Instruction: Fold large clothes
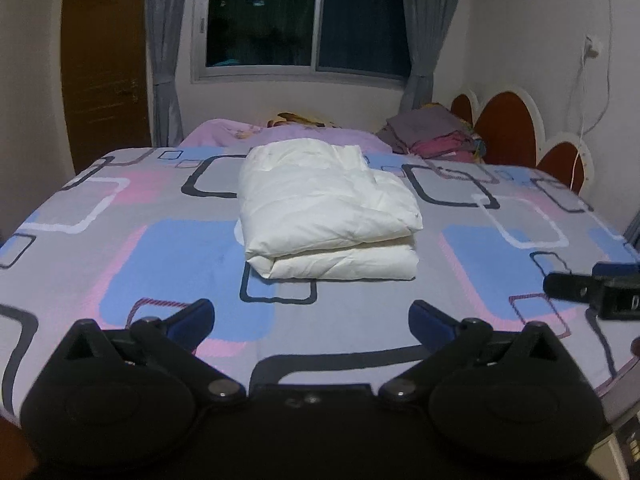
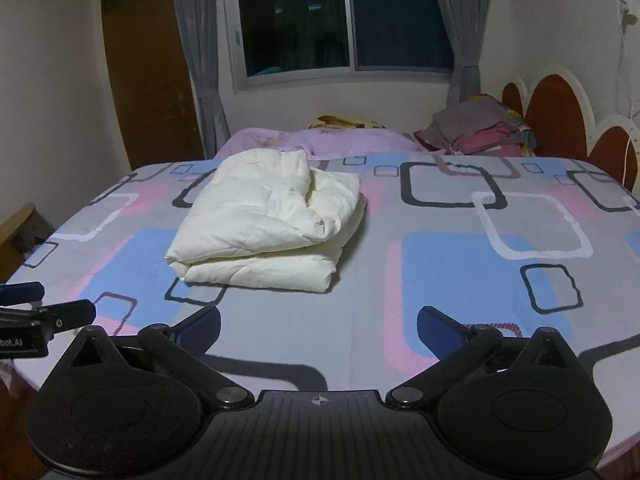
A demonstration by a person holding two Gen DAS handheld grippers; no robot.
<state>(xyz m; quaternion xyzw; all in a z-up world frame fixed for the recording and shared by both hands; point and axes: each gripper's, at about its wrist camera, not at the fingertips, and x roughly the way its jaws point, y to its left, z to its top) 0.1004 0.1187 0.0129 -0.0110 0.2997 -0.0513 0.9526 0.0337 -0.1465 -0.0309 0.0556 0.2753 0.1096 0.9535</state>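
Bed point(image 1: 120, 240) with patterned sheet carries the white padded garment point(image 1: 324, 208), folded in a bundle at its middle. It looks light, soft and puffy; best gripped at the near doubled edge. Left tool point(image 1: 311, 316) and right tool point(image 2: 318, 322) hover near, both released, empty.

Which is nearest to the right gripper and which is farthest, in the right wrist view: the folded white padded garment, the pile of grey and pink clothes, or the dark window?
1. Folded white padded garment: on the patterned bedsheet, ahead and left of the open right gripper.
2. Pile of grey and pink clothes: at the bed's far right, beside the headboard.
3. Dark window: on the back wall, beyond the bed.
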